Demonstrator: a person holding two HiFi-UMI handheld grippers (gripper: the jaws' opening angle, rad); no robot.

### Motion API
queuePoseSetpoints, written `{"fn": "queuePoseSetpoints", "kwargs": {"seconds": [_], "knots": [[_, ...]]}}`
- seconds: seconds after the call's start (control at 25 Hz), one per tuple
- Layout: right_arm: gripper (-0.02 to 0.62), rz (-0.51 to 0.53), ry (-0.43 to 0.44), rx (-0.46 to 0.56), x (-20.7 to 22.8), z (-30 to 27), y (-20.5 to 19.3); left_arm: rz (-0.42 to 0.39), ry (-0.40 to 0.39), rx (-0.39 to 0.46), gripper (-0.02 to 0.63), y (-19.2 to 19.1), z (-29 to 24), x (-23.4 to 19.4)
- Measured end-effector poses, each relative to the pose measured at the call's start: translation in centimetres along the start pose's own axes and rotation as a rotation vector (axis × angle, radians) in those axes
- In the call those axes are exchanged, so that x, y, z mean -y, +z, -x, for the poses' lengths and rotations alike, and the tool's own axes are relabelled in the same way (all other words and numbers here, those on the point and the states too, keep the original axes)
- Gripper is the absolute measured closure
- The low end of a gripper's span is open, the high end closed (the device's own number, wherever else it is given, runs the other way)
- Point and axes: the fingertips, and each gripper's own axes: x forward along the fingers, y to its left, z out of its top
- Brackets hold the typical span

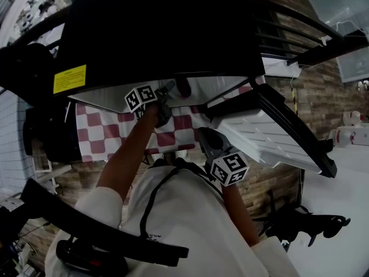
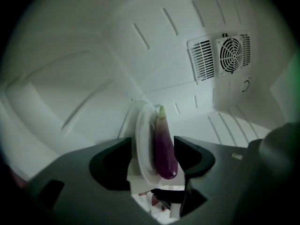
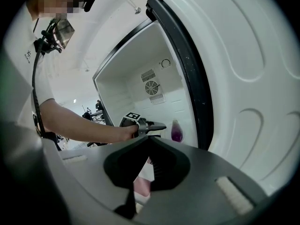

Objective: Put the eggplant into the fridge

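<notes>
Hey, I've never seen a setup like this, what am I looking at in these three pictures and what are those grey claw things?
A person holds a two-jaw gripper in each hand; there is no robot arm. The head view comes from a camera on the person's head, looking down over an open white fridge. The other two come from cameras riding on the grippers. The left gripper is inside the fridge, jaws apart; between them sits a long purple eggplant against a round white plate, and neither pad seems to press on them. The right gripper is outside by the white fridge door, jaws together, holding nothing.
</notes>
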Motion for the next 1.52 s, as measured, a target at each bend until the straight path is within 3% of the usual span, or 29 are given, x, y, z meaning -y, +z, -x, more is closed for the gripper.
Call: {"fn": "queuePoseSetpoints", "kwargs": {"seconds": [0.2, 0.4, 0.68, 0.92, 1.16, 1.52], "knots": [[0.588, 0.003, 0.018, 0.006, -0.4, -0.2, 0.2, -0.034, 0.033, 0.011, 0.294, 0.2, 0.5, -0.1], [0.588, 0.007, 0.035, 0.013, -0.5, -0.5, 0.5, -0.061, 0.043, 0.015, 0.294, 0.0, 1.4, -0.2], [0.588, 0.023, 0.079, 0.016, -1.3, -1.4, 0.8, -0.161, 0.045, -0.002, 0.366, -0.8, 3.4, 0.1], [0.588, 0.044, 0.116, 0.023, -1.6, -2.2, 1.2, -0.317, 0.045, -0.012, 0.402, -1.7, 5.9, 1.9], [0.588, 0.055, 0.161, 0.042, -1.9, -3.1, 2.3, -0.375, 0.028, 0.029, 0.477, -1.9, 9.3, 3.7], [0.588, 0.086, 0.230, 0.058, -2.8, -3.2, 3.5, -0.580, 0.042, 0.088, 0.550, -1.5, 14.9, 6.7]]}}
